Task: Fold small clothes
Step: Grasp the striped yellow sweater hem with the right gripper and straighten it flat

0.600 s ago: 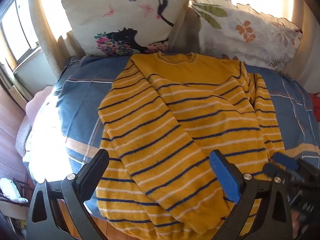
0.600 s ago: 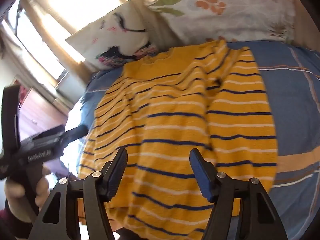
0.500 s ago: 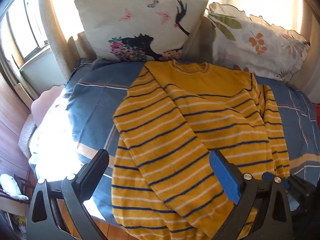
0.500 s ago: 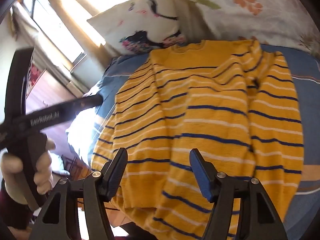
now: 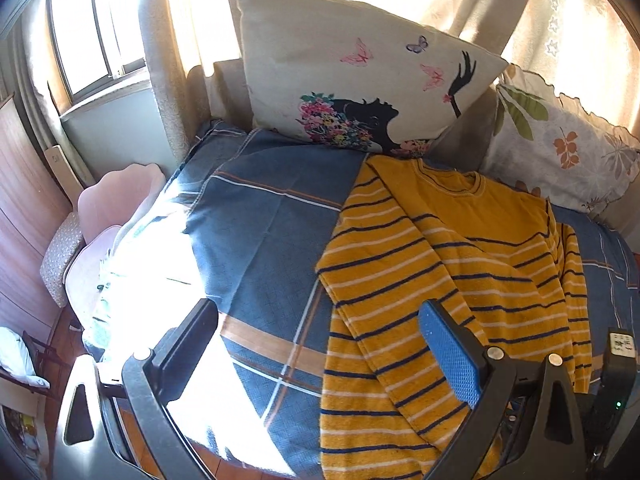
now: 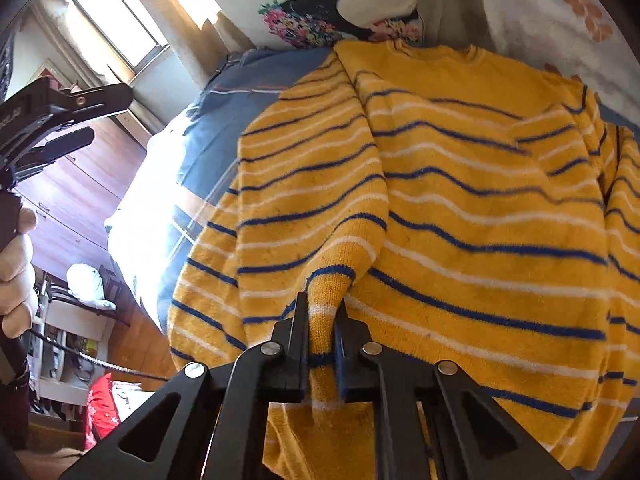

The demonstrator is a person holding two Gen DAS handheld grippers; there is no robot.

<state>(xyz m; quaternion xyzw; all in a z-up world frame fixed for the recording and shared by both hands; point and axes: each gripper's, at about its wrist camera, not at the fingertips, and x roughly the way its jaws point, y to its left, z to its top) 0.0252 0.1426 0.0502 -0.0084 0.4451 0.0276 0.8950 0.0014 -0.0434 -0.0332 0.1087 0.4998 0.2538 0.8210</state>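
1. The yellow striped sweater [image 5: 460, 280] lies spread on the bed [image 5: 272, 232], filling the right half of the left wrist frame and most of the right wrist frame, its neckline toward the pillows at the top.
2. The right gripper [image 6: 322, 320] has its jaws nearly closed, pinching the cuff [image 6: 324, 292] of the left-side sleeve (the sleeve lies folded across the sweater's front).
3. The left gripper [image 5: 316, 340] holds its jaws wide apart with nothing between them, low in its frame over the blue plaid bedcover and the sweater's left edge.
4. A butterfly-print pillow [image 5: 360, 76] stands at upper centre of the left wrist frame; a leaf-print pillow [image 5: 560, 152] sits to its right.
5. In the right wrist view, the left gripper [image 6: 60, 120] appears at the upper left edge, well apart from the sweater.
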